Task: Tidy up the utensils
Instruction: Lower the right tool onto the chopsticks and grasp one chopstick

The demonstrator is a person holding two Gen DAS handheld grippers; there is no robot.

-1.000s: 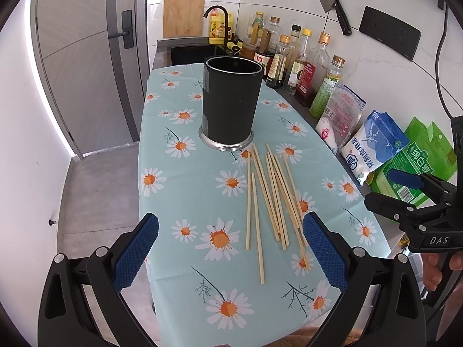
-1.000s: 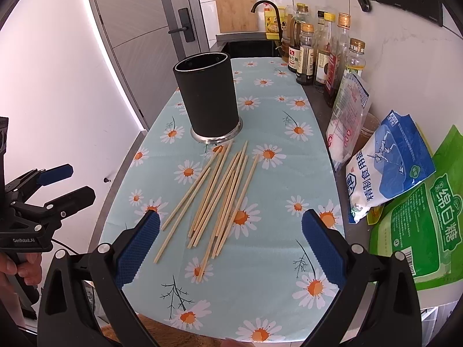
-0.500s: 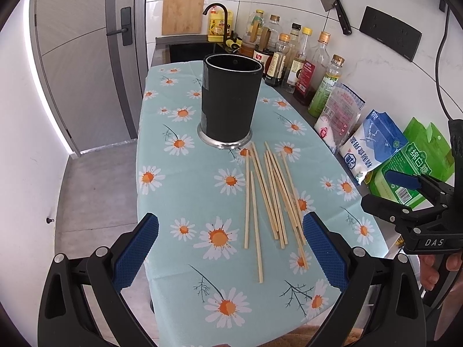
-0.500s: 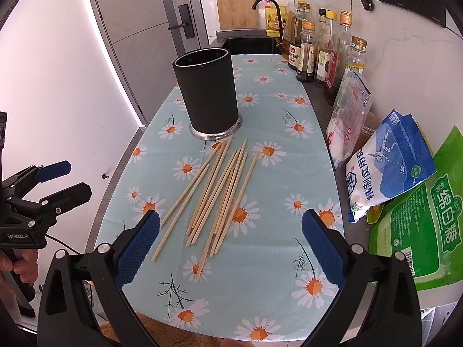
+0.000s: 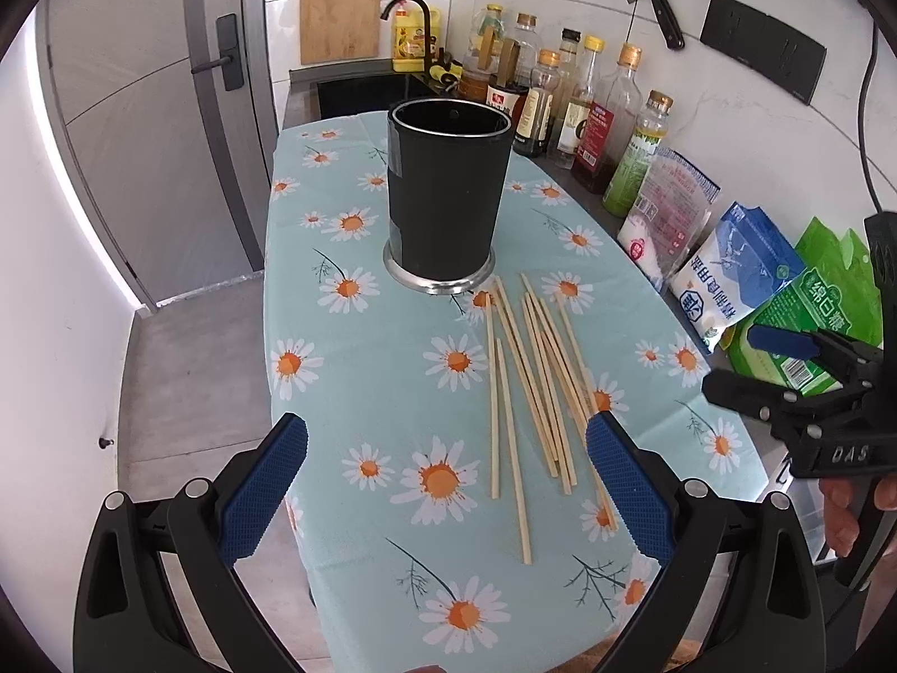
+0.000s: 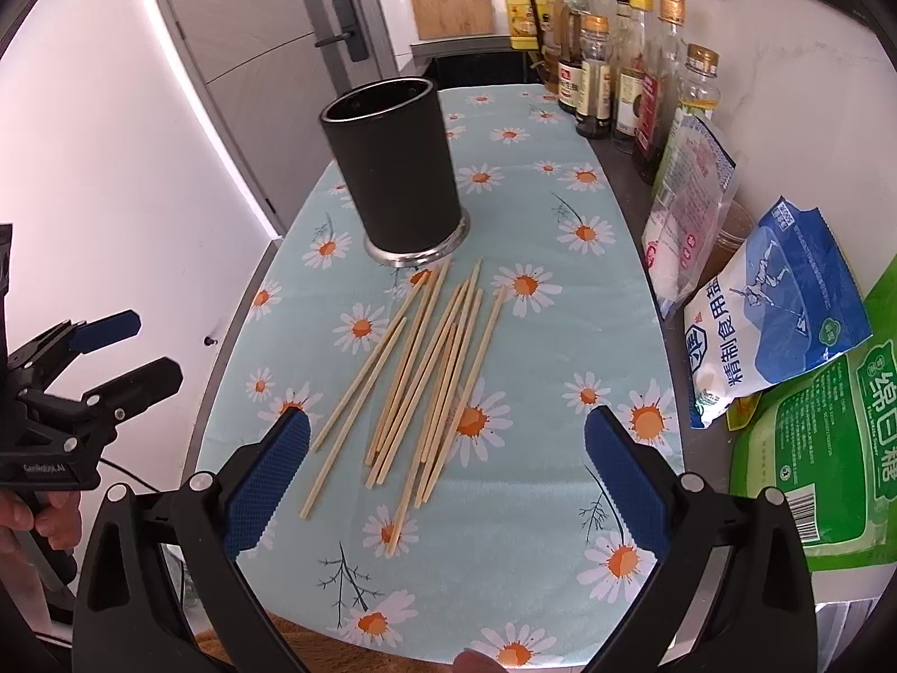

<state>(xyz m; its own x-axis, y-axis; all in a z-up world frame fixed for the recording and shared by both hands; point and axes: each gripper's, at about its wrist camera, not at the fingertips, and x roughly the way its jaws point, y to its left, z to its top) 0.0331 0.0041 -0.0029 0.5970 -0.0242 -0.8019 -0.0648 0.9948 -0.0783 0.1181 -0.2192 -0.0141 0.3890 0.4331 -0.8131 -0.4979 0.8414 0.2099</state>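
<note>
Several wooden chopsticks (image 5: pixel 532 387) lie loose on the daisy tablecloth (image 5: pixel 347 392), fanned out in front of a black cylindrical holder (image 5: pixel 448 196) with a steel base. They also show in the right wrist view (image 6: pixel 426 376), below the holder (image 6: pixel 395 174). My left gripper (image 5: pixel 445 482) is open and empty, above the near end of the chopsticks. My right gripper (image 6: pixel 445 474) is open and empty, also over their near ends. Each gripper shows in the other's view: the right one (image 5: pixel 785 364) and the left one (image 6: pixel 106 347).
Oil and sauce bottles (image 5: pixel 583 106) line the wall at the right. Bags of salt (image 5: pixel 729 275) and sugar (image 5: pixel 818 308) stand along the right edge. A sink with a black tap (image 5: pixel 409 17) and a cutting board (image 5: pixel 341 11) are at the far end. Floor lies left of the table.
Both grippers have drifted slightly; the holder and chopsticks sit a little differently in view. Nothing was grasped or moved on the table.
</note>
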